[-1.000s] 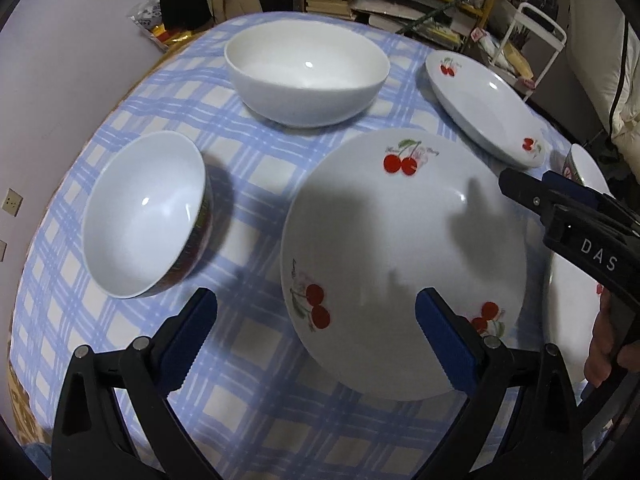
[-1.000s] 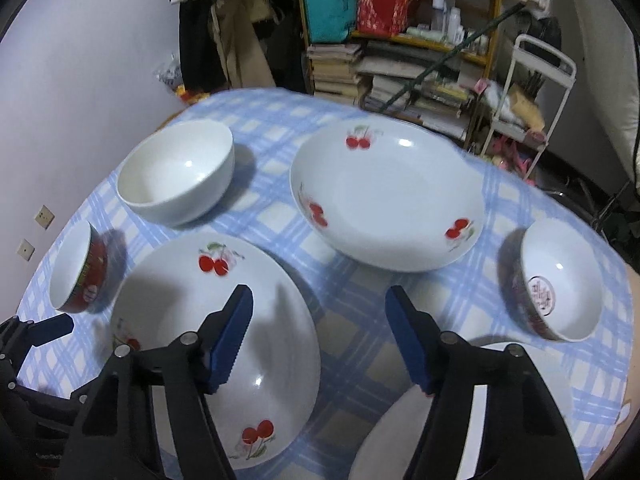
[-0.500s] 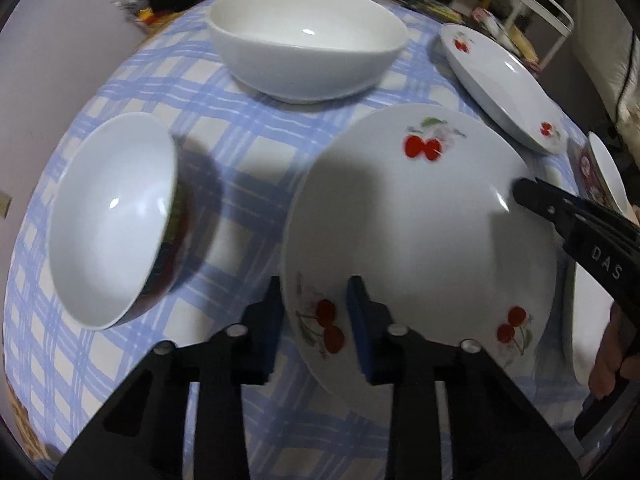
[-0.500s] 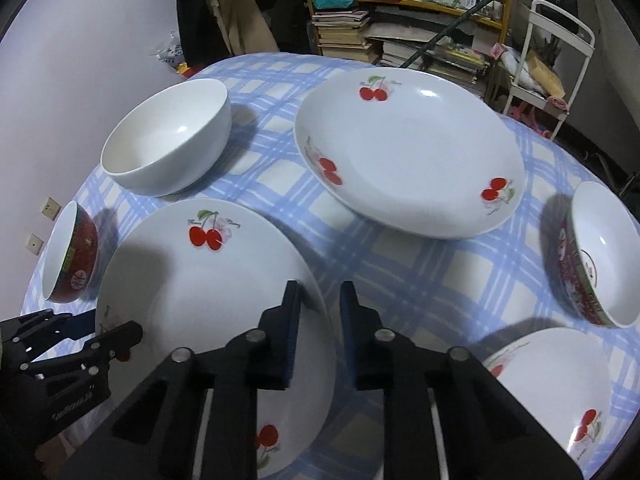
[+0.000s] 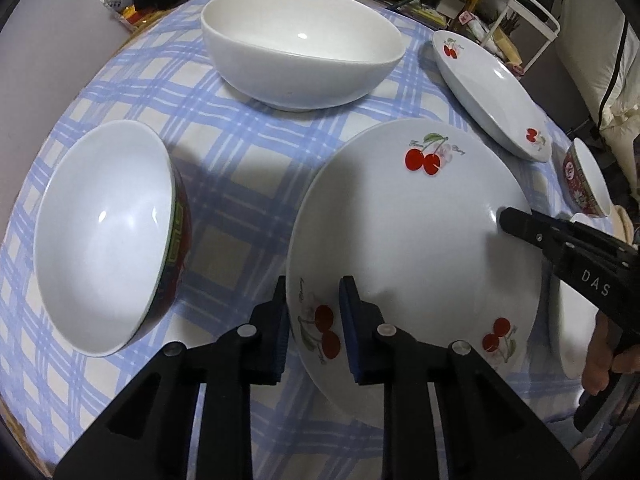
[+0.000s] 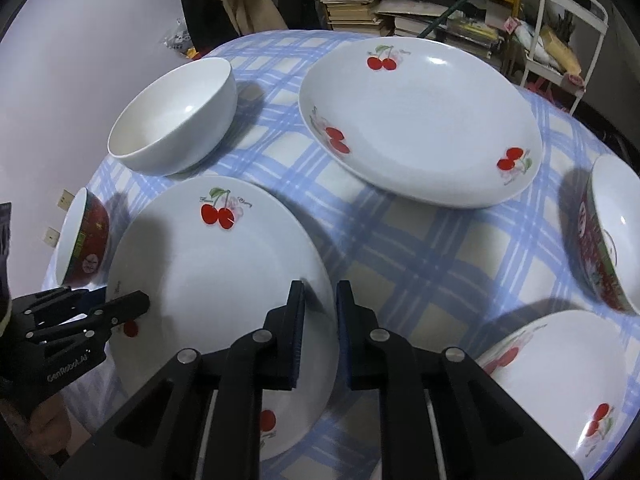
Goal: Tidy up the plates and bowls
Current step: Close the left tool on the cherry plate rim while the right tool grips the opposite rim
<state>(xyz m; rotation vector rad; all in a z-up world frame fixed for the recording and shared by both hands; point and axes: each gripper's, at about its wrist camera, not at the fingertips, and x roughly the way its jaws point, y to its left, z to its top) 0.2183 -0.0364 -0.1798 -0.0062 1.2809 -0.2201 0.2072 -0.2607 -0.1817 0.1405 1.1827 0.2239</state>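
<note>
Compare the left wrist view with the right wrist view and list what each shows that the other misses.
Only the left wrist view shows the left hand-held gripper closed on the near cherry plate's left rim.

Only the right wrist view shows the right hand-held gripper closed on that plate's right rim, and most of a third cherry plate at lower right.

Both show the white bowl, the far cherry plate, two red bowls and the checked tablecloth.

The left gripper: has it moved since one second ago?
Yes. The left gripper came in onto the cherry plate rim, its fingers just closing on it.
</note>
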